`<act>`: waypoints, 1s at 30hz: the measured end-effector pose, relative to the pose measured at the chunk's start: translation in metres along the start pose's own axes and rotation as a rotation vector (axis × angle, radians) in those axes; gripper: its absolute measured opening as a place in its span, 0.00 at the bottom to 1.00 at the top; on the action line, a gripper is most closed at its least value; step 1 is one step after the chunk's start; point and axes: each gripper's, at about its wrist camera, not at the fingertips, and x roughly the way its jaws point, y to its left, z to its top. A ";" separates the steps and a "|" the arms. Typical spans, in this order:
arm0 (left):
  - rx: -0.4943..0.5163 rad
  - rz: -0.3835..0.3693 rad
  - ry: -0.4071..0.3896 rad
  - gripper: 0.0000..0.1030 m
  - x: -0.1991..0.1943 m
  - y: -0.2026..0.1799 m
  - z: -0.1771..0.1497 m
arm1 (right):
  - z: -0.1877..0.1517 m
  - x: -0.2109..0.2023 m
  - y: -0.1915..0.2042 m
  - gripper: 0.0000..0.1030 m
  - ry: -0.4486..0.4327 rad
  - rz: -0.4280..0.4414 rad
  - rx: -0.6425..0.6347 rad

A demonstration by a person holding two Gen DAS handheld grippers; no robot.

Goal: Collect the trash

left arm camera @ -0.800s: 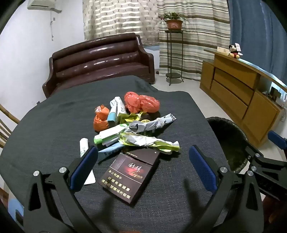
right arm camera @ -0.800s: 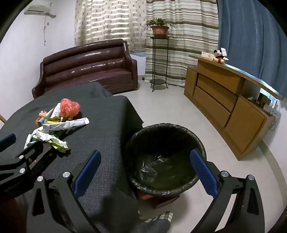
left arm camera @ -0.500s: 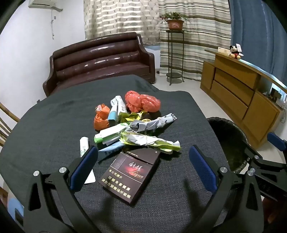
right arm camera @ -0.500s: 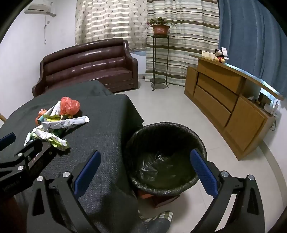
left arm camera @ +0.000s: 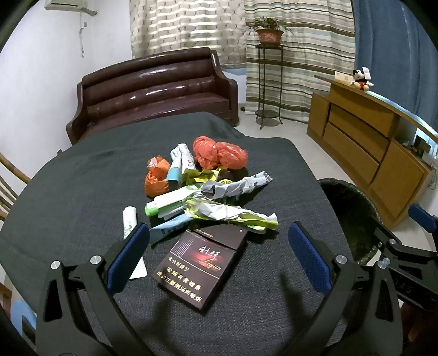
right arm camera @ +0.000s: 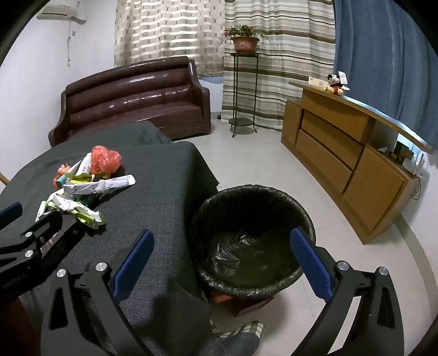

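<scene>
A dark brown leather sofa [left arm camera: 153, 85] is sitting against the white wall at about twelve o'clock. At one o'clock a potted plant [left arm camera: 269, 31] is resting on a tall metal stand [left arm camera: 269, 87], with striped curtains [left arm camera: 298, 54] hanging behind it. At two o'clock a wooden sideboard [left arm camera: 364, 148] is running along the wall, a small plush toy [left arm camera: 361, 79] sitting on top. An air conditioner [left arm camera: 65, 4] is hanging at eleven o'clock.

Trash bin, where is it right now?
The black-lined trash bin stands on the tiled floor just off the table's right edge, centre of the right wrist view, between the open right gripper's fingers.
</scene>
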 end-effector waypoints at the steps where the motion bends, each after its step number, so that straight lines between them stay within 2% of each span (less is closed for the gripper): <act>1: 0.000 0.000 0.000 0.96 0.000 0.000 0.000 | -0.001 0.001 0.000 0.94 0.003 0.003 0.002; 12: -0.002 -0.002 0.004 0.96 0.003 0.000 -0.002 | -0.011 0.010 0.004 0.94 0.010 0.006 -0.001; 30: -0.005 -0.004 0.011 0.96 0.006 0.004 -0.003 | -0.010 0.010 0.004 0.94 0.014 0.004 -0.003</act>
